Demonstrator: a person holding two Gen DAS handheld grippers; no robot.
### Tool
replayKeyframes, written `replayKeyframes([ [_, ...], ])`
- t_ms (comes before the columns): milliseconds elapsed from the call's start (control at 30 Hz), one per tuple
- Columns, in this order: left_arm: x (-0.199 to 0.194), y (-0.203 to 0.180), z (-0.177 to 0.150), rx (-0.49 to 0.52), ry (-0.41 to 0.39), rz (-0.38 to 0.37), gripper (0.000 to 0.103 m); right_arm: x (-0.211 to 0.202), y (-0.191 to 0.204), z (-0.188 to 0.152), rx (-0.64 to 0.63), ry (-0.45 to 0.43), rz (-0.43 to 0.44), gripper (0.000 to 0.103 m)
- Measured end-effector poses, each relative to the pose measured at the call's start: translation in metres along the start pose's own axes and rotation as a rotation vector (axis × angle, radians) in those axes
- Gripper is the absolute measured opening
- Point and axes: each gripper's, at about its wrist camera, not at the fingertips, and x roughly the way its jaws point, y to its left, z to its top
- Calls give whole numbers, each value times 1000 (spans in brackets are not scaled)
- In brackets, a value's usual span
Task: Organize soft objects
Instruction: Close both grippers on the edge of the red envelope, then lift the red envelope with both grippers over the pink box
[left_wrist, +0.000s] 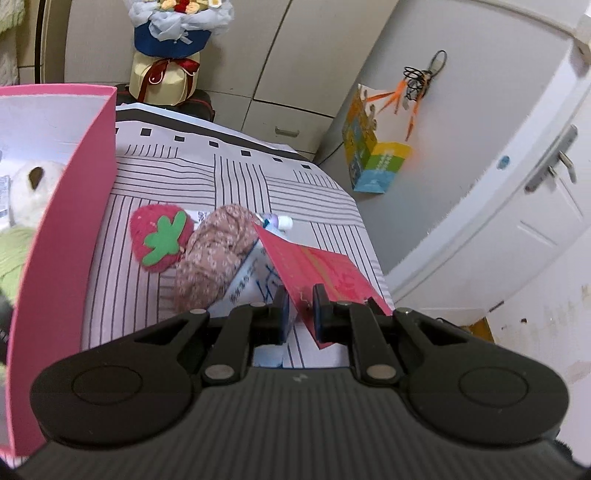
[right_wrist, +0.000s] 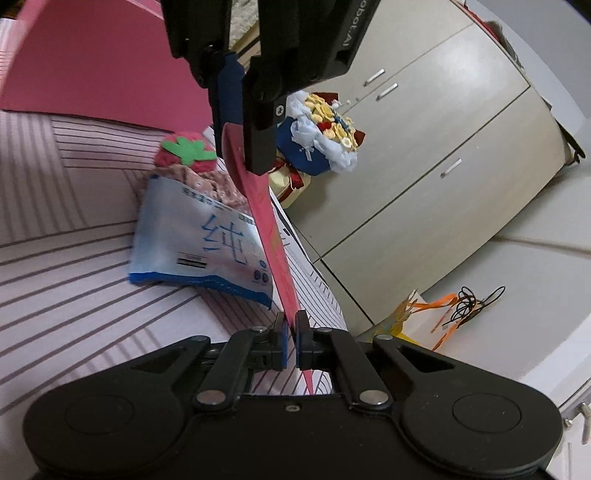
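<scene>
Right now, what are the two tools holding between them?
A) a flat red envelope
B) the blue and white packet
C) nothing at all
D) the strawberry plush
A: the flat red envelope is pinched at one end by the right tool and at the other by the left tool, above the striped cloth.

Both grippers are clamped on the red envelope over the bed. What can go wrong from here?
1. The left gripper and right gripper pinch opposite ends of the thin red envelope; pulling apart or twisting could tear or crease it.
2. It hangs just above the blue-and-white pack, and its edge could drag the pack off the striped bedding.
3. The pink box wall is close on the left; a swing could clip it.
</scene>
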Motion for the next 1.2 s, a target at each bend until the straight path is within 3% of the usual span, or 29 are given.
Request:
replayKeyframes([
  [367, -52, -4, -39, 13, -5, 30, 12, -55, 14, 9, -46, -32, 27, 3],
  [533, -77, -5, -58, 23, -27, 35, 12, -77, 15, 12, 47, -48, 117, 2],
  [767, -113, -2, -83, 43, -58, 37, 12, -107, 26, 20, 40, -90, 106, 3],
  [1200, -194, 19, -97, 45, -121, 47, 12, -154, 28, 73, -39, -171, 162, 3],
])
